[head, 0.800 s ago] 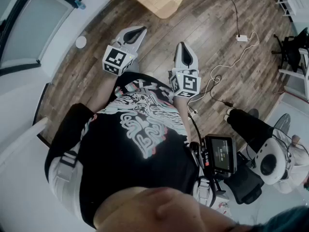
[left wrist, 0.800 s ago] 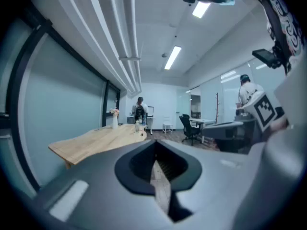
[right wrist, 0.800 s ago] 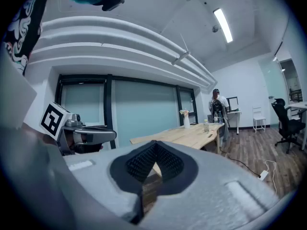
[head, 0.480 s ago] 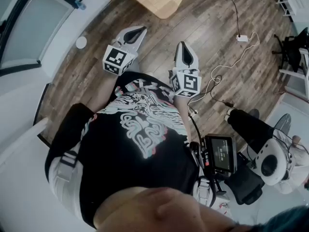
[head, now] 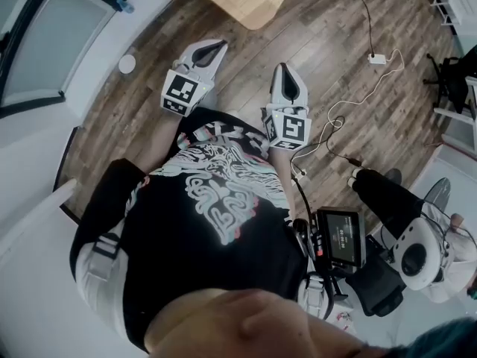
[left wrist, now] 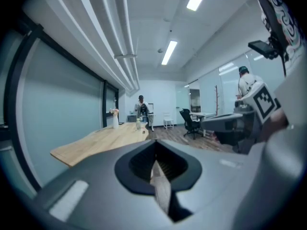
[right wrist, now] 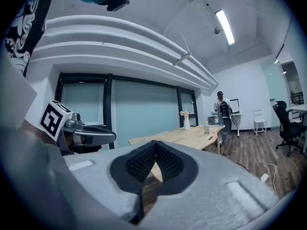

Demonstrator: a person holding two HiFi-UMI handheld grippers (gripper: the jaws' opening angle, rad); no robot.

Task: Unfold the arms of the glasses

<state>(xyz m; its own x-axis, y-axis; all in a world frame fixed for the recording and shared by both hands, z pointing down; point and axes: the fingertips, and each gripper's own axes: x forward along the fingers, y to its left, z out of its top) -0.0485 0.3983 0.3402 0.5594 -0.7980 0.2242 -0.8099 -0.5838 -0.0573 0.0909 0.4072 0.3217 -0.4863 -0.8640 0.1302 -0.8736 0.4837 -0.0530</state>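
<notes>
Glasses not made out in any view. Grey left gripper [head: 211, 48] over dark wood-plank floor [head: 335, 43], jaws pressed together, nothing between. Grey right gripper [head: 284, 73] beside it, apart, likewise closed and empty. Light wooden table [head: 242, 2] ahead; small objects on it, perhaps bottles.

Table [head: 246, 2]: stood ahead of both grippers.
Left gripper [head: 215, 47]: was left of the right gripper [head: 284, 71], apart from it, above the floor [head: 335, 21].
Charger [head: 378, 59]: lay on the floor, to the right.
Seated person [head: 387, 200]: sat right, nearer.
</notes>
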